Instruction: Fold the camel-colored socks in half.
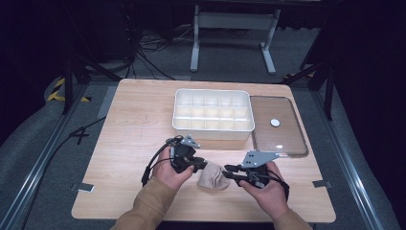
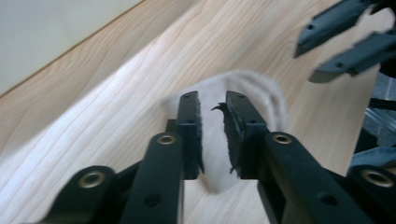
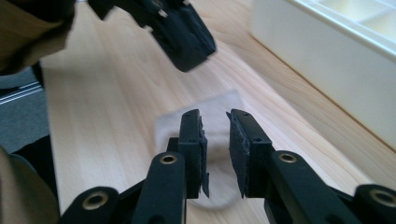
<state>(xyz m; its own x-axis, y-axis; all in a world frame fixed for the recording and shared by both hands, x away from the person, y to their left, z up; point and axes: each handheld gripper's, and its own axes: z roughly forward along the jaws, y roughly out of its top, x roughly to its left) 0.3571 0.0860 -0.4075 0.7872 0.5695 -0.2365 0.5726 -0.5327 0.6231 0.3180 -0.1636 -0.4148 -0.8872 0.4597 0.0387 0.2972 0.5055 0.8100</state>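
1. No readable text, label, brand or number stands on anything here — not on the desk point(image 1: 143, 124), the white compartment box point(image 1: 213, 128) or the clear lid point(image 1: 279, 125).
2. The one sign-like marking is a strip of yellow-and-black hazard tape point(image 1: 60, 91) on the floor at the left — it carries stripes and no words.
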